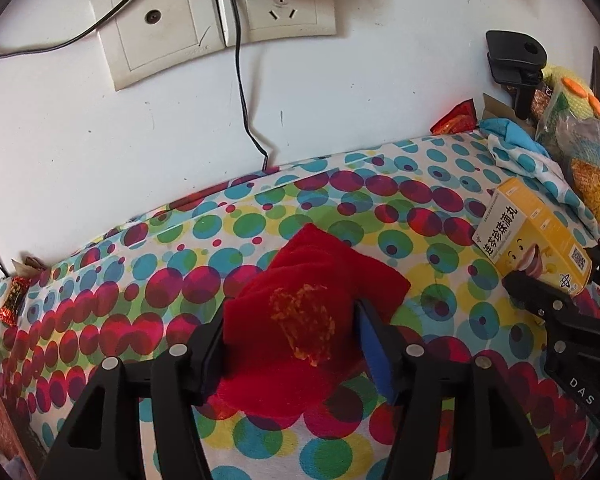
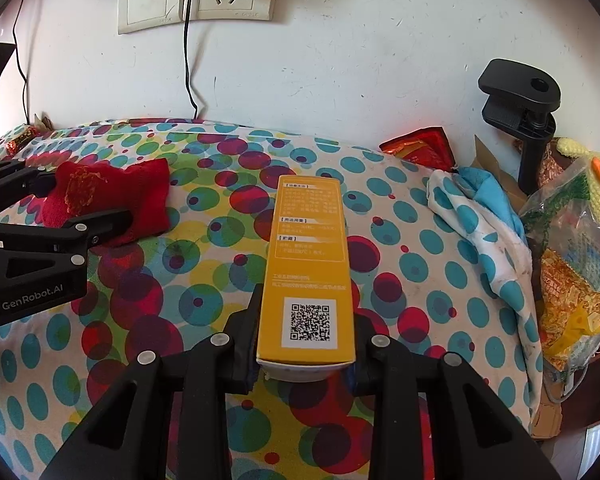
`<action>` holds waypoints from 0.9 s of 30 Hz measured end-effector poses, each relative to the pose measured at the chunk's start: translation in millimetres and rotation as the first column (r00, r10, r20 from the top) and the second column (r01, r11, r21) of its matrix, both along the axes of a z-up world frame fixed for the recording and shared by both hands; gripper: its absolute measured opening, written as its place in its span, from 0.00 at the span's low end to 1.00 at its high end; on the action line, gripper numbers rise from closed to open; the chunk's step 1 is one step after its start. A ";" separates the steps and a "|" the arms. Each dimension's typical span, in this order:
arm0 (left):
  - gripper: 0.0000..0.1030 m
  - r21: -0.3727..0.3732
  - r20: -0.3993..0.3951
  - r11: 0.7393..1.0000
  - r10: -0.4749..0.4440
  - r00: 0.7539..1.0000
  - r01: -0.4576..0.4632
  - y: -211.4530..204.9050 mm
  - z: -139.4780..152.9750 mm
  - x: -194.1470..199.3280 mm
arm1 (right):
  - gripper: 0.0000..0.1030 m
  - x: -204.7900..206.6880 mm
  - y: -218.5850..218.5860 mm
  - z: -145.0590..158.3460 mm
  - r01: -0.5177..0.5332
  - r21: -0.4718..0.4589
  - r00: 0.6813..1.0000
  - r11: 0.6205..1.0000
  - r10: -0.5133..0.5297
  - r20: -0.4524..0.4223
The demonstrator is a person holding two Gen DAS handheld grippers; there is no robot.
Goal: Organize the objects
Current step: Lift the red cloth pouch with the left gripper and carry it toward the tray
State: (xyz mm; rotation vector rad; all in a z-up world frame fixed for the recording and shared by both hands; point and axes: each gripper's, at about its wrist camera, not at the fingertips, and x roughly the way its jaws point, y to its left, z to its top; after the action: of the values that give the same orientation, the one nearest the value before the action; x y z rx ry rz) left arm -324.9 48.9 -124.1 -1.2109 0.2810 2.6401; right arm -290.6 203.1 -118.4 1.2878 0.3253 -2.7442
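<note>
A red cloth pouch (image 1: 312,320) with a gold emblem lies on the polka-dot cloth. My left gripper (image 1: 290,332) has its fingers on both sides of the pouch and is closed on it; it also shows in the right wrist view (image 2: 88,204). My right gripper (image 2: 306,332) is shut on a long yellow medicine box (image 2: 308,260) with a QR code, holding it along the fingers above the cloth. The box (image 1: 536,240) and the right gripper (image 1: 572,276) show at the right of the left wrist view.
The polka-dot cloth (image 2: 220,280) covers a surface against a white wall with sockets (image 1: 220,20) and a hanging cable (image 1: 244,100). At the right are a crumpled dotted cloth (image 2: 480,232), snack bags (image 2: 572,280), a red packet (image 2: 420,148) and a black clamp (image 2: 520,96).
</note>
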 end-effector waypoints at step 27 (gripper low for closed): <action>0.35 -0.031 -0.011 0.999 0.032 0.999 -0.033 8.3 8.8 57.5 | 0.27 1.3 -1.7 -0.4 -0.004 -0.003 1.000 1.000 0.004 -0.003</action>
State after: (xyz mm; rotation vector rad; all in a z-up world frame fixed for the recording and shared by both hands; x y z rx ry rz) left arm -267.4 57.3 -115.3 -1.2223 0.3081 2.6797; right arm -289.3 201.5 -118.7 1.2811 0.3240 -2.7424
